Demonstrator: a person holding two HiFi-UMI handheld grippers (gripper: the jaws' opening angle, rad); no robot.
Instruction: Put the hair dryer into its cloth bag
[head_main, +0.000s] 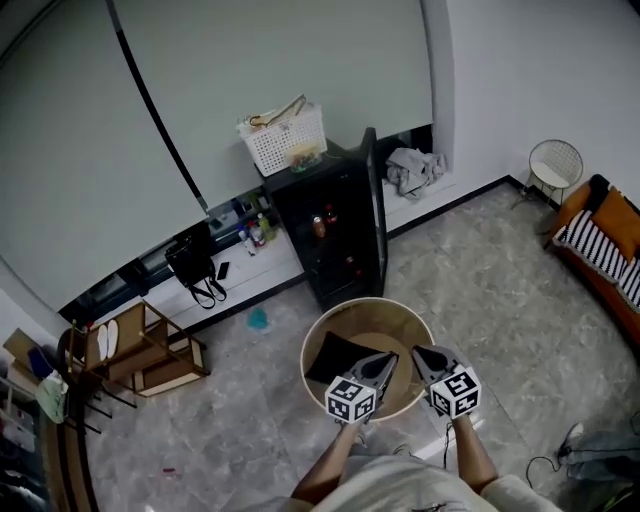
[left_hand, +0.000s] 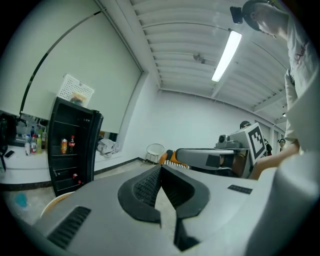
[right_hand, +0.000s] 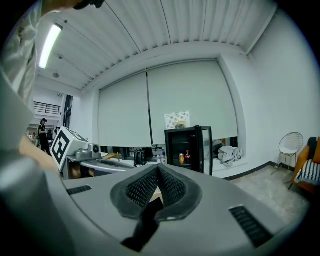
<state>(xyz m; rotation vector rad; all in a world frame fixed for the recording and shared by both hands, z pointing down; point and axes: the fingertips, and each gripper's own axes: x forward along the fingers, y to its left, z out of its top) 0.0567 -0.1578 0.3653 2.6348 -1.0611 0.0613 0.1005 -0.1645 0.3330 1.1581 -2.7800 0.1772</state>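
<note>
Grippers first: your left gripper (head_main: 388, 358) and right gripper (head_main: 420, 352) hover side by side over the round bench (head_main: 368, 302). Both are clenched tight with nothing between the jaws, and both point nearly level. A dark flat thing, probably the cloth bag (head_main: 333, 357), lies on the bench's left half, just beside the left gripper. No view shows the hair dryer, so find it before you commit. Tip both grippers down and part the jaws ahead of contact. Plan for one gripper to hold the bag's mouth wide while the other carries the dryer in.

No legible text, labels or numbers
</note>
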